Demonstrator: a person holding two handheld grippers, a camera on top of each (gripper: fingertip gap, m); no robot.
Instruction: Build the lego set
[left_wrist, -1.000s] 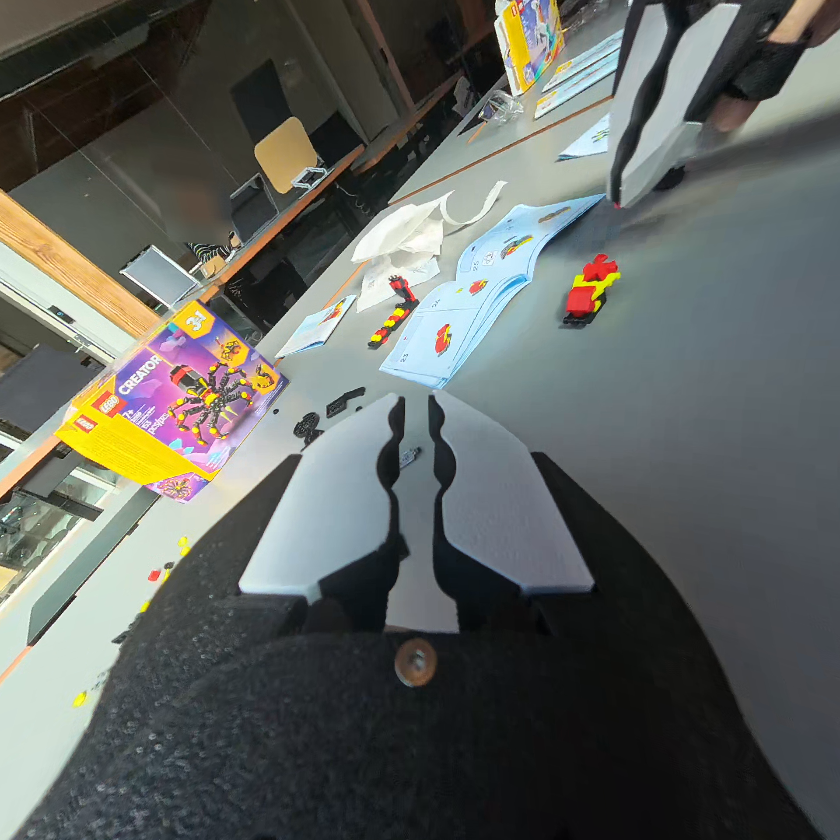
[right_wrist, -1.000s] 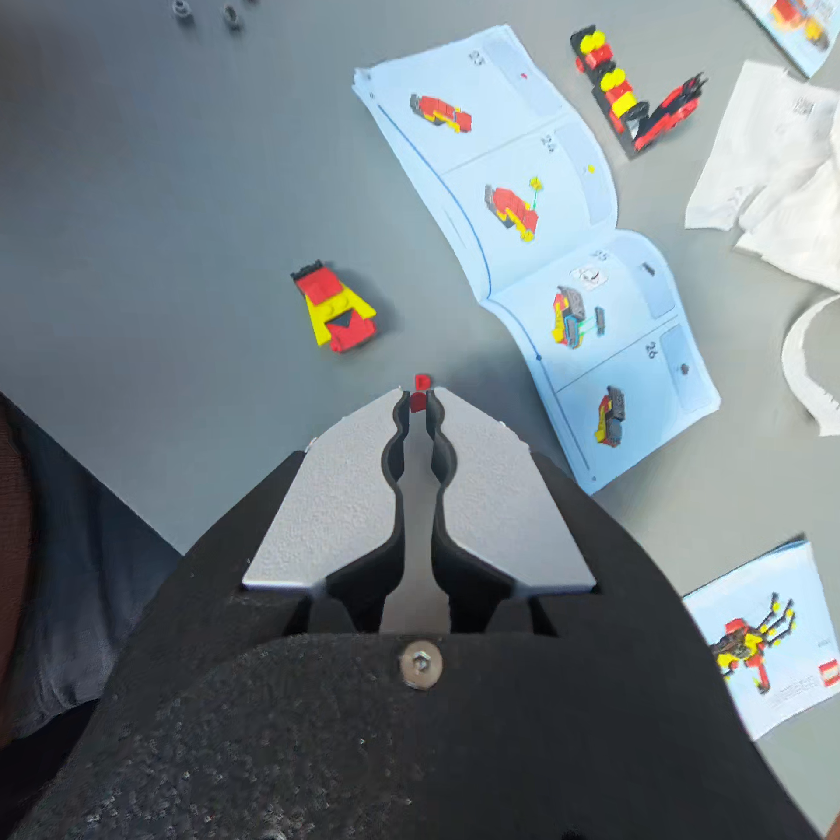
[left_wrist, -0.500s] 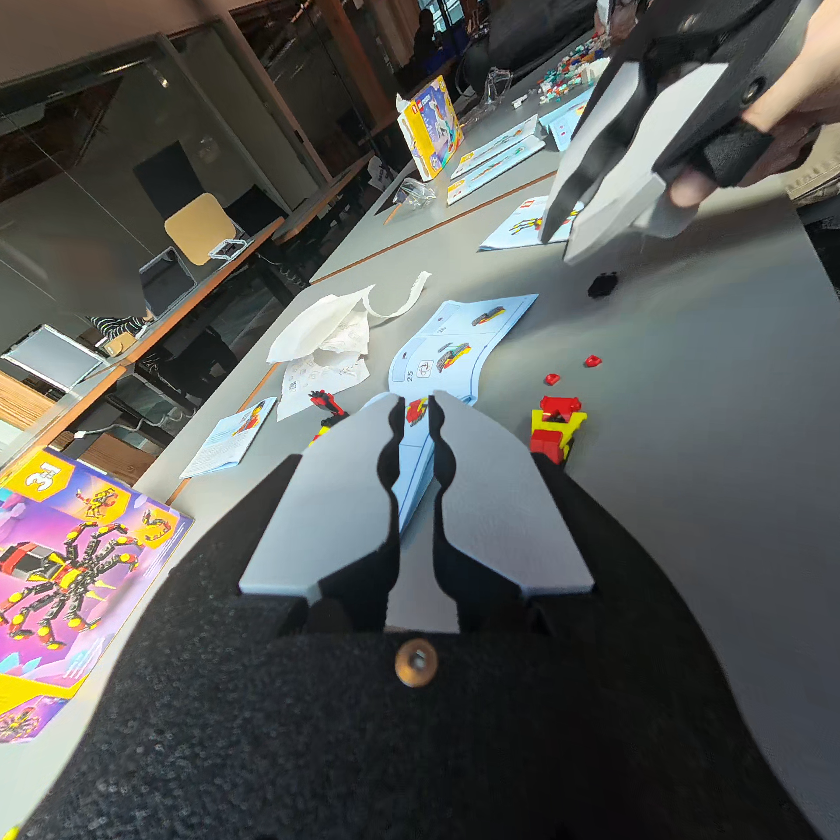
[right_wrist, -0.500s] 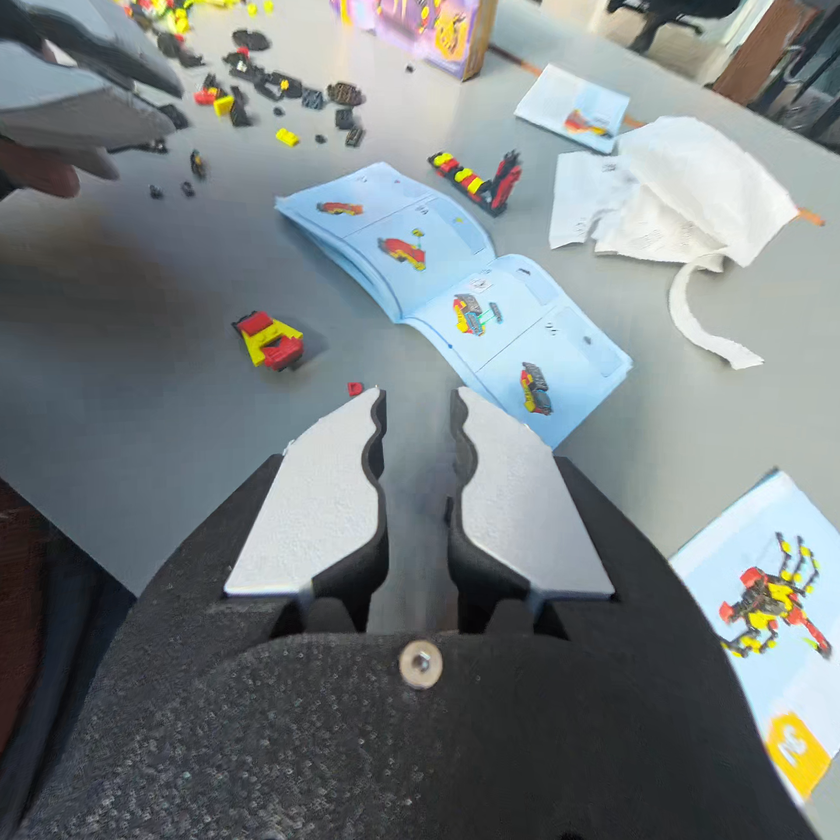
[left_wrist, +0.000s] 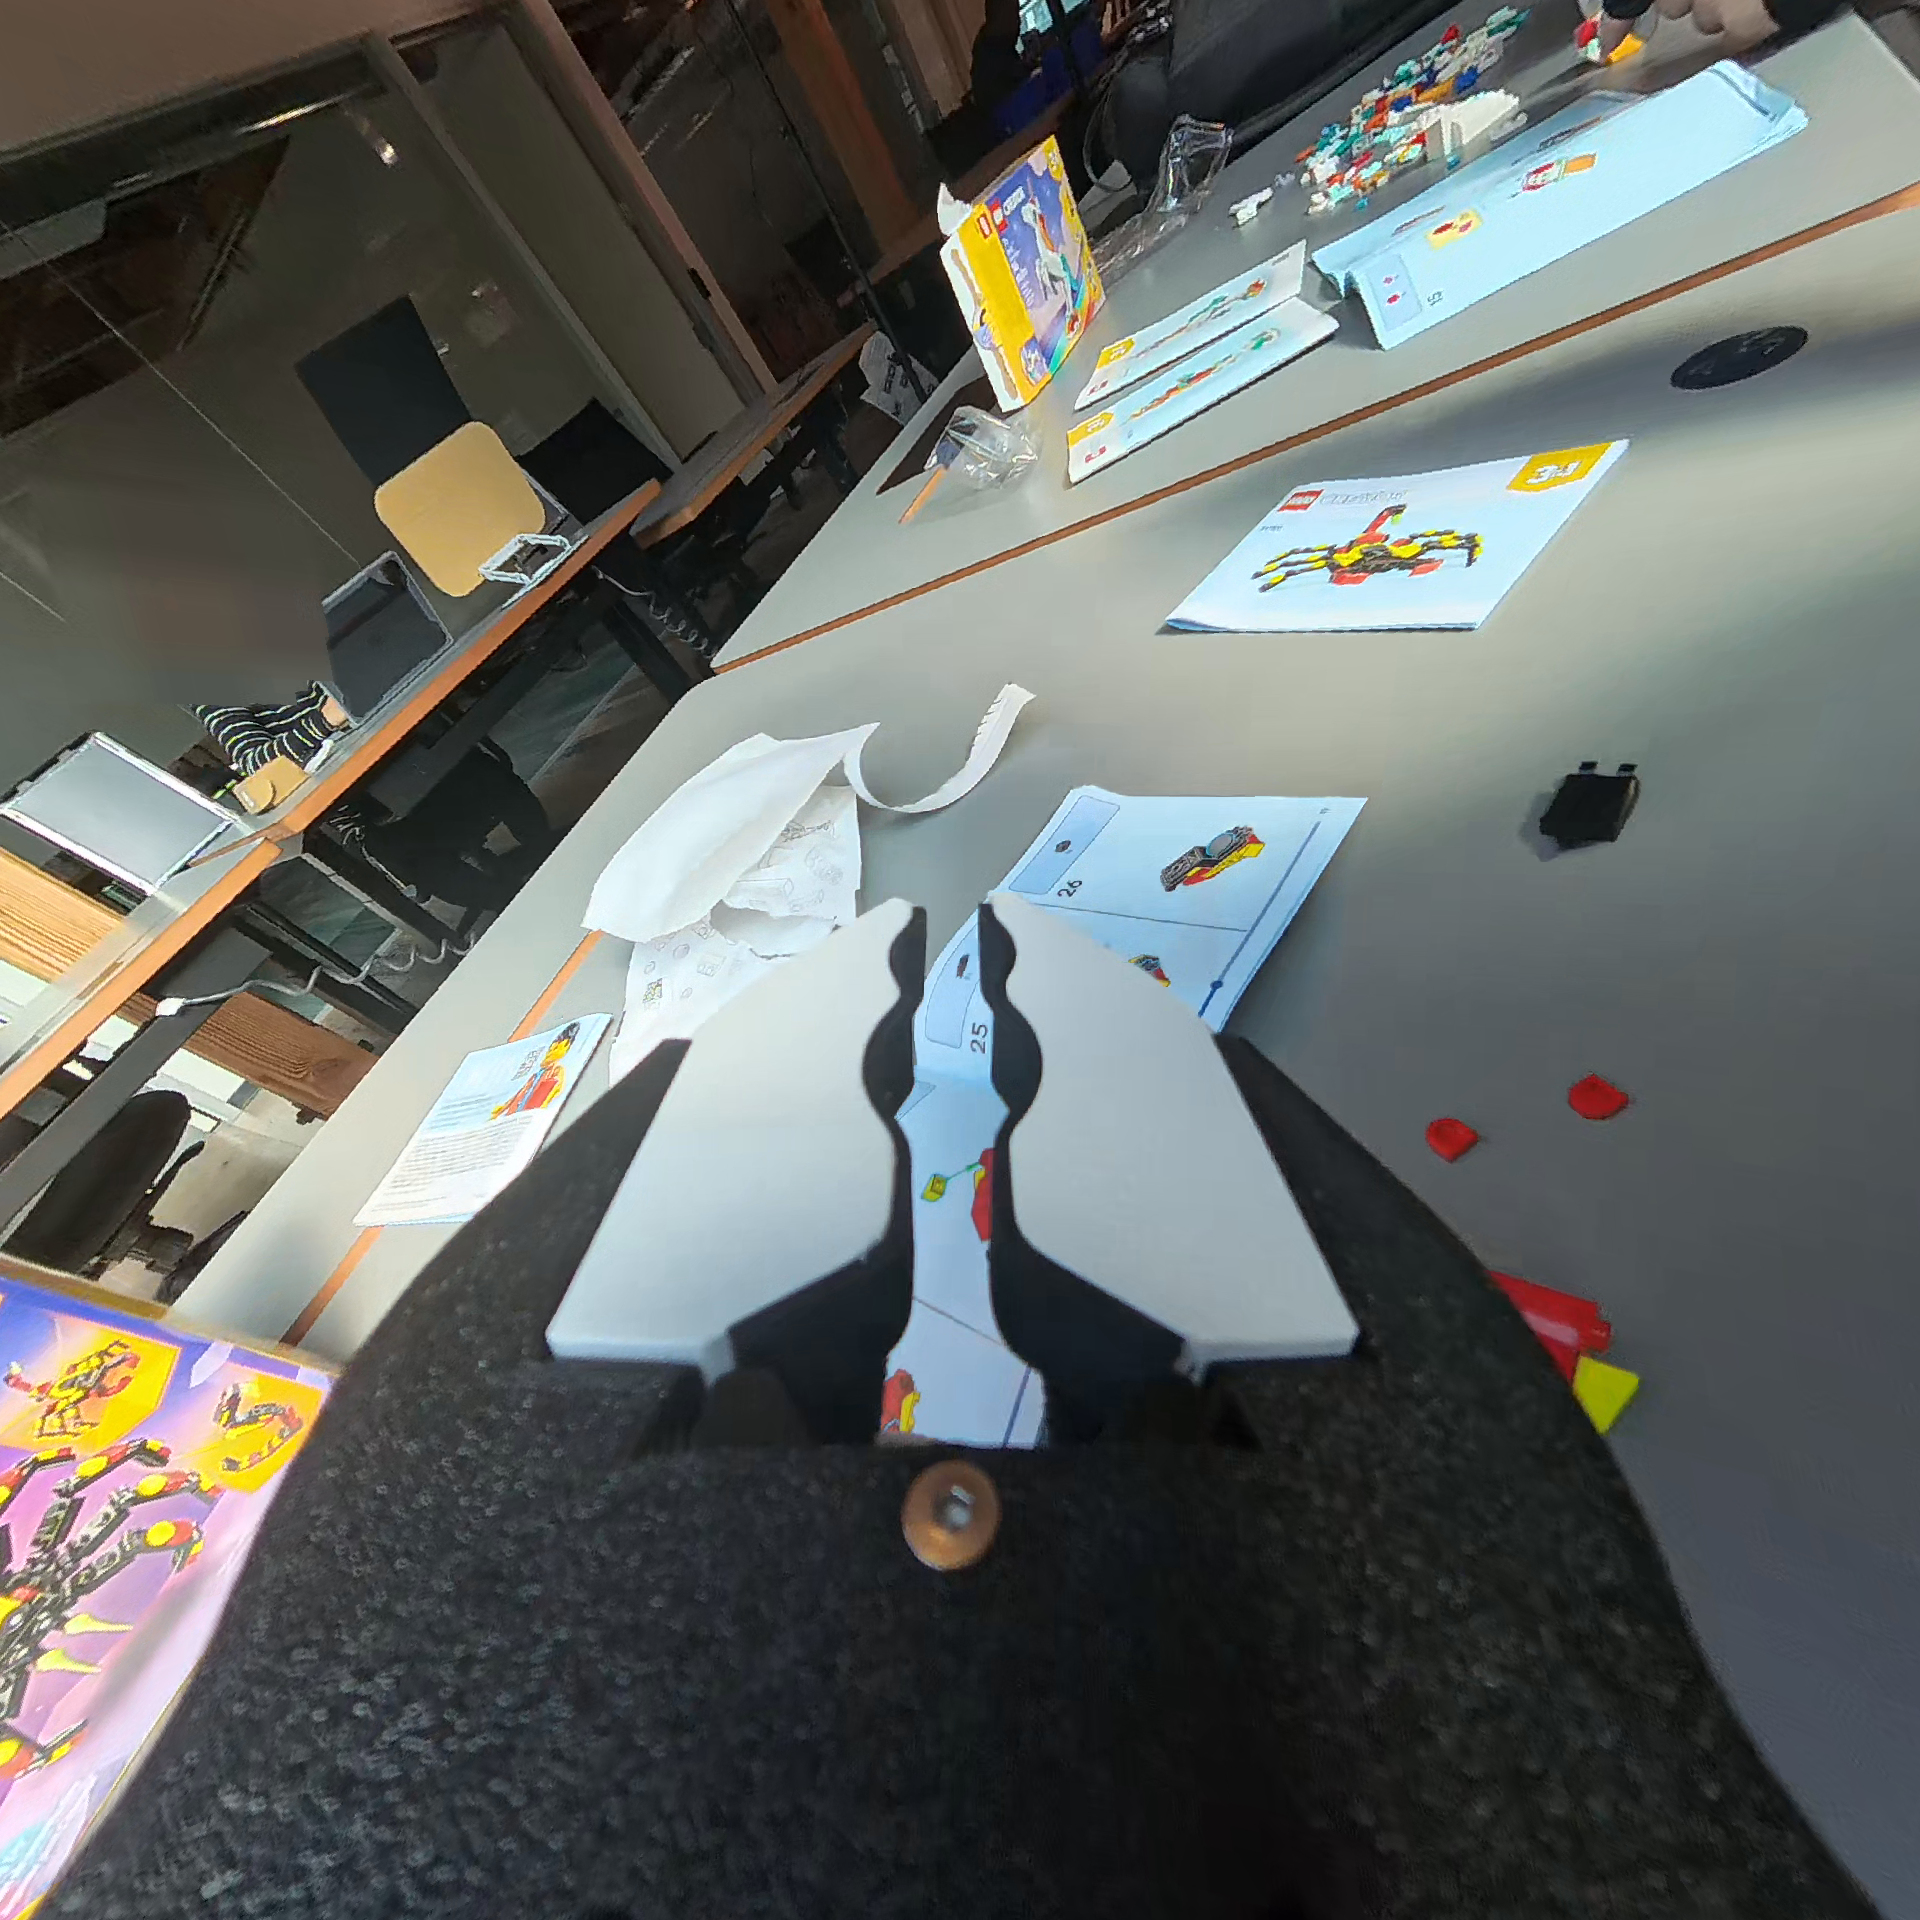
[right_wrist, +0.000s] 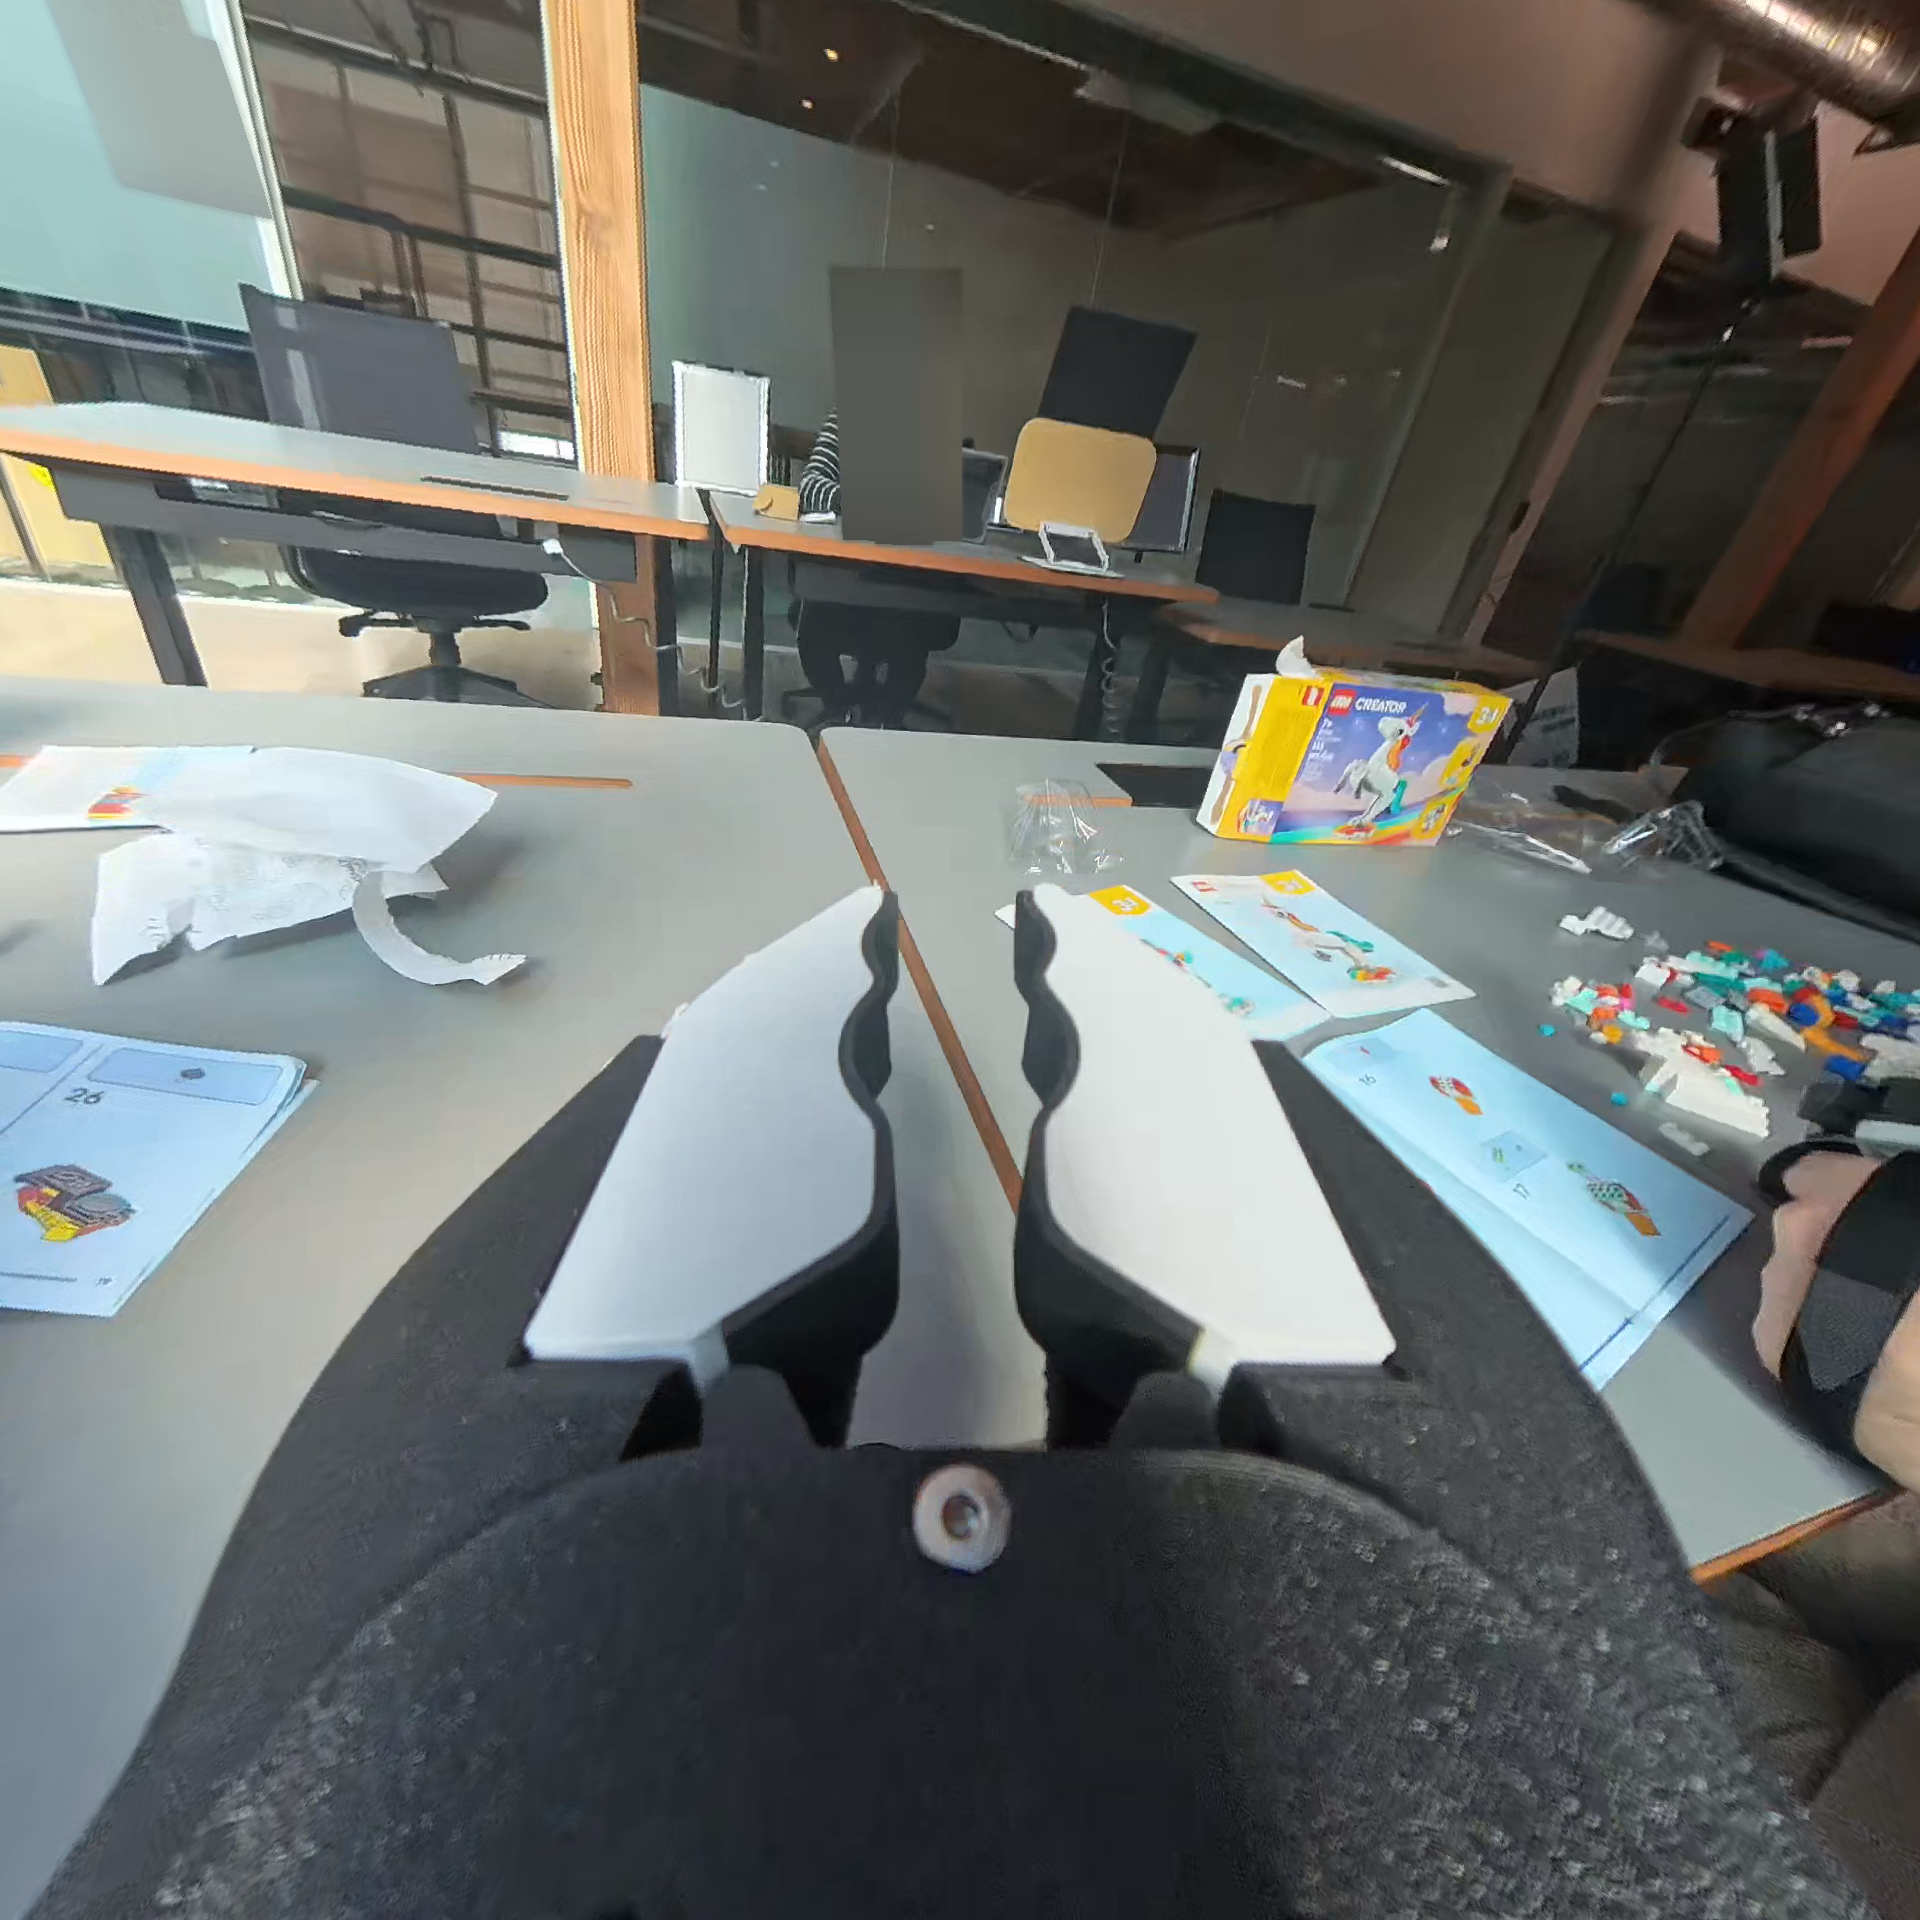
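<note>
Both grippers, left gripper (left_wrist: 945, 920) slightly parted and right gripper (right_wrist: 954, 906) spread, are being held empty; a red piece (left_wrist: 1450, 1138) probably needs fetching next.

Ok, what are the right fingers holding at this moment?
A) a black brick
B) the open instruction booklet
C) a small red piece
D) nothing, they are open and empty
D: in the right wrist view the right gripper has its fingers spread apart, and only the grey table and its seam show through the gap.
</note>
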